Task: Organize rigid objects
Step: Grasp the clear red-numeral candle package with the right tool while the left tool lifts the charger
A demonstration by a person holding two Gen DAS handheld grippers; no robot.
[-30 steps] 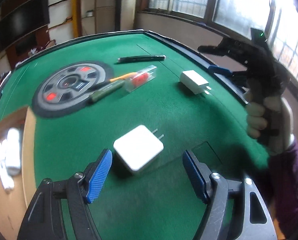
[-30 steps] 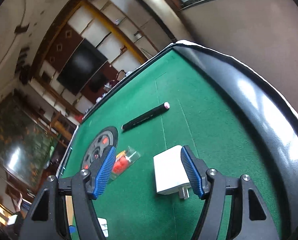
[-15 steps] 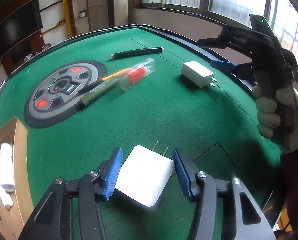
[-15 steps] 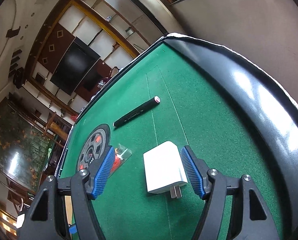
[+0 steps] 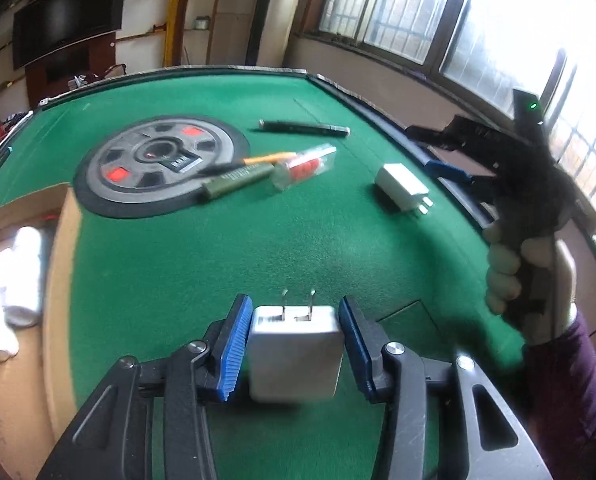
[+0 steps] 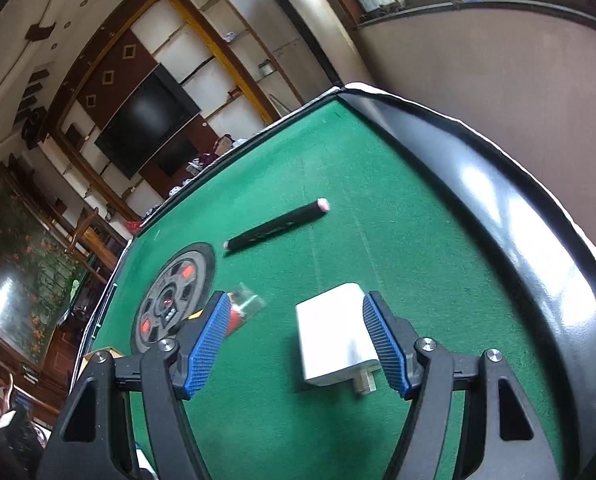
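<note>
counter [image 5: 202, 264]: green felt, by windows
left tool [image 5: 294, 354]: jaws just closing, pads gripping square charger [image 5: 294, 354], prongs forward
right tool [image 6: 298, 344]: released, small charger [image 6: 334, 340] on felt between pads

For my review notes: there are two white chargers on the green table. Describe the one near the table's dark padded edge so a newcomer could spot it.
Start at the green felt table and follow its glossy black padded rim. Beside it lies a white block charger, metal prongs pointing at the camera, between the right gripper's open blue pads. Unlike the other charger, in the left gripper, it rests flat on the felt.
</note>
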